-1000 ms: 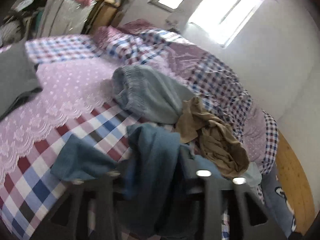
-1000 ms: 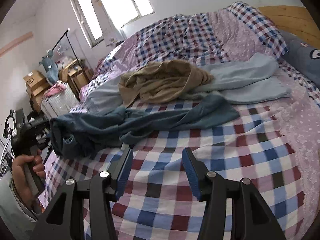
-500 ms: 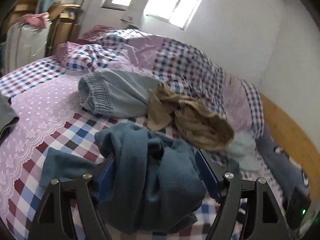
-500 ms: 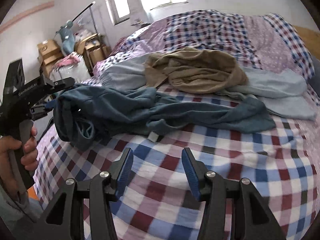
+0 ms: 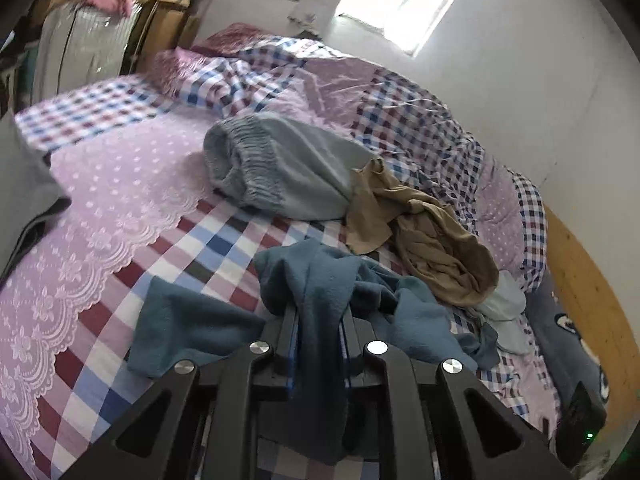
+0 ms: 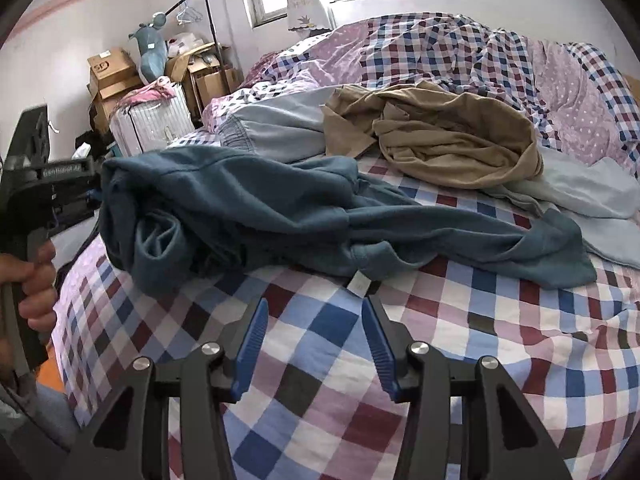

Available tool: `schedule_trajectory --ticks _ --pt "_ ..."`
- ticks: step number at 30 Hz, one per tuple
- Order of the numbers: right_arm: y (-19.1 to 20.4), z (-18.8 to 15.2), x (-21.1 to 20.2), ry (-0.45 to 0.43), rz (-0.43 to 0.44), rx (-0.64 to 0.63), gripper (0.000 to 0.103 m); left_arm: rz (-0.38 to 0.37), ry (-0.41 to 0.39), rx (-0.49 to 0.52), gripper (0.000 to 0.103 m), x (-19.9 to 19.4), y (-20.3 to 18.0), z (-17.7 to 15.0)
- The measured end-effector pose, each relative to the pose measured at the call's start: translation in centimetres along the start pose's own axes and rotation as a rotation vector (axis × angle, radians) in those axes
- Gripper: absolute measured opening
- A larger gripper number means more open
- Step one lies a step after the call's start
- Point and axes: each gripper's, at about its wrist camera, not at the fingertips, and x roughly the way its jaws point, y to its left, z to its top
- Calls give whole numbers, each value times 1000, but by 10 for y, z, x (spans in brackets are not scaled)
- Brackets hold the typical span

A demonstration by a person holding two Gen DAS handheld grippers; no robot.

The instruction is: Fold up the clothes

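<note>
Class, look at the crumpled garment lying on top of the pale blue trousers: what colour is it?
Tan brown garment, plain with no pattern; the right wrist view shows it best.

Checked bed [image 6: 320,360] under three crumpled garments [image 6: 440,136]

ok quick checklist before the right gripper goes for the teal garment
1. Left gripper closing on teal garment, fabric between its fingers: ok.
2. Right gripper open, nothing in it: ok.
3. Teal garment clear of tan garment: ok.
4. Teal garment spread flat: not ok, bunched.
5. Checked sheet bare below the right gripper: ok.
6. Which edge is the waistband: cannot tell.
</note>
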Motion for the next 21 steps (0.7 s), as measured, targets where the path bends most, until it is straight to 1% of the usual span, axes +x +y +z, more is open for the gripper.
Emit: schedule_trajectory --ticks 3,5,8,9,13,17,18,19,20,21 --pt "-2 6 -2 -30 71 54 52 -10 12 11 16 1 1 -1" --pt "6 11 -4 -58 48 19 52 -20 20 25 15 1 0 -2" --pt "17 19 -6 -99 15 -34 52 -61 52 41 15 2 -2 -5" --pt "21 22 -7 -113 5 -52 52 -66 61 59 15 3 -5 -7" --pt "44 20 9 -85 7 -143 52 -97 96 137 15 3 -17 -14" --pt "56 19 31 -64 -50 -219 52 -141 115 197 15 1 -27 -20" --pt "57 19 35 -67 -62 -232 52 -139 118 203 15 1 -27 -21" --pt "57 21 40 -69 -71 -241 49 -136 120 210 15 1 -28 -21" --pt "57 23 43 -67 -72 -243 36 -134 123 217 16 2 -28 -22" --pt "56 25 44 -69 -72 -241 25 -131 125 223 16 2 -28 -22"
